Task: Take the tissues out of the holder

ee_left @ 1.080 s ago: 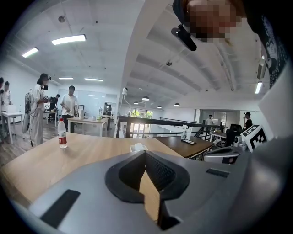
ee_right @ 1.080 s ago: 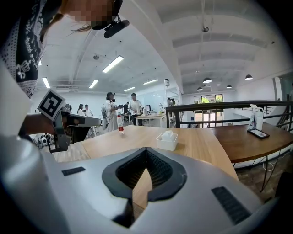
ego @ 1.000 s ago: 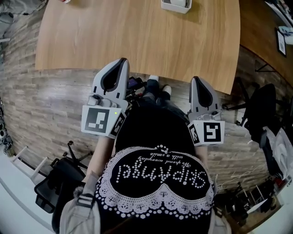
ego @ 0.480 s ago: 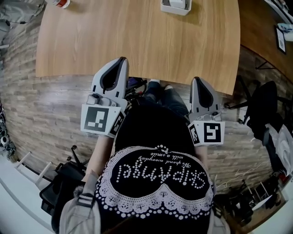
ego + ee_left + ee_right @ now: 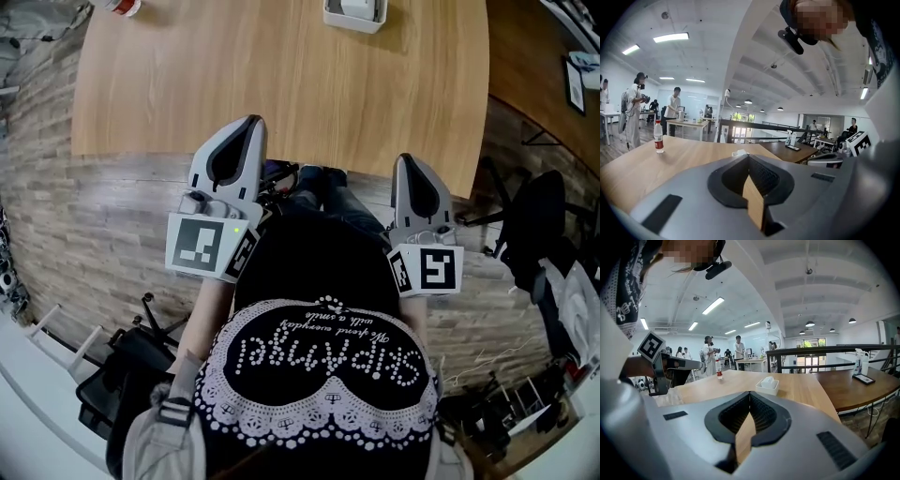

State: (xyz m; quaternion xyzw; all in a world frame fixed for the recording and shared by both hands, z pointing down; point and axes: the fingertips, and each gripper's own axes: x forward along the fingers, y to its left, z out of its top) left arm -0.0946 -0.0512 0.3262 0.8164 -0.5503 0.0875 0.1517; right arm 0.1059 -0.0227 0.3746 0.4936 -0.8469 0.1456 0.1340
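The tissue holder [image 5: 353, 15], a shallow white rectangular tray, stands on the wooden table [image 5: 281, 84] at its far edge. It contains a white stack of tissues [image 5: 360, 7], which rises slightly above the rim in the right gripper view. A plastic bottle [image 5: 118, 6] with a red label stands upright near the far left corner of the table, well apart from the holder. The holder lies well apart from both grippers, with a wide stretch of bare table top between it and them. In the head view it sits ahead of the gap between the two grippers, closer to the line of the right one. In the right gripper view it appears just above and slightly right of the jaw tips. In the left gripper view only its top edge shows above the gripper body. The left gripper [image 5: 249, 125] is held at the near edge of the table. Its jaws are closed tip to tip, hold nothing and touch nothing. The right gripper [image 5: 405, 161] is held beside it at the same edge. Its jaws are likewise fully closed, empty and clear of the table.
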